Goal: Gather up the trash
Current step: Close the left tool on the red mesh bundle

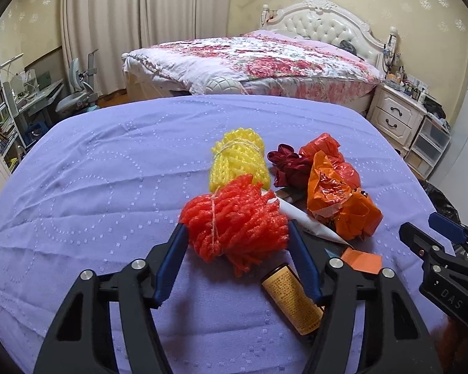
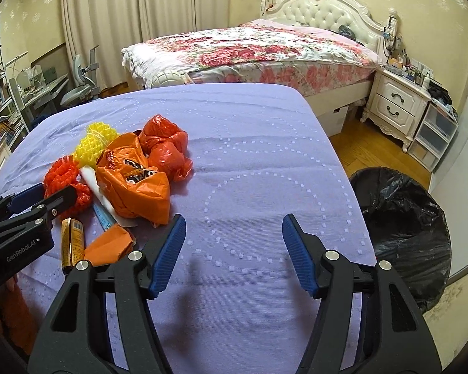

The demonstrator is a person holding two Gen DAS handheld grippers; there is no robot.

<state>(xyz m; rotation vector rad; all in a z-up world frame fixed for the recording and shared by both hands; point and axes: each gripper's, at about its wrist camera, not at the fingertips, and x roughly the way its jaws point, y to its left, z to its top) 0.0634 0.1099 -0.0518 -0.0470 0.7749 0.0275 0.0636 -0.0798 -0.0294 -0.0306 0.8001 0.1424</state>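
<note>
A heap of trash lies on the purple-covered table point(image 1: 109, 168). My left gripper point(image 1: 236, 227) has its blue pads pressed against both sides of a red foam net bundle point(image 1: 243, 205). Behind it lie a yellow foam net point(image 1: 238, 159), a dark red crumple point(image 1: 288, 165), a red plastic bag point(image 1: 321, 149) and an orange plastic bag point(image 1: 337, 199). A white tube point(image 1: 302, 218), a gold cylinder point(image 1: 291, 299) and an orange paper scrap point(image 1: 362, 260) lie close by. My right gripper point(image 2: 234, 218) stands open over bare cloth, right of the orange plastic bag point(image 2: 134, 180), with nothing between its fingers.
A bin with a black liner point(image 2: 402, 224) stands on the floor past the table's right edge. Beyond the table are a bed with a floral cover point(image 2: 249, 53), a white nightstand point(image 2: 396, 103) and a cluttered desk with a chair point(image 2: 75, 87) at the left.
</note>
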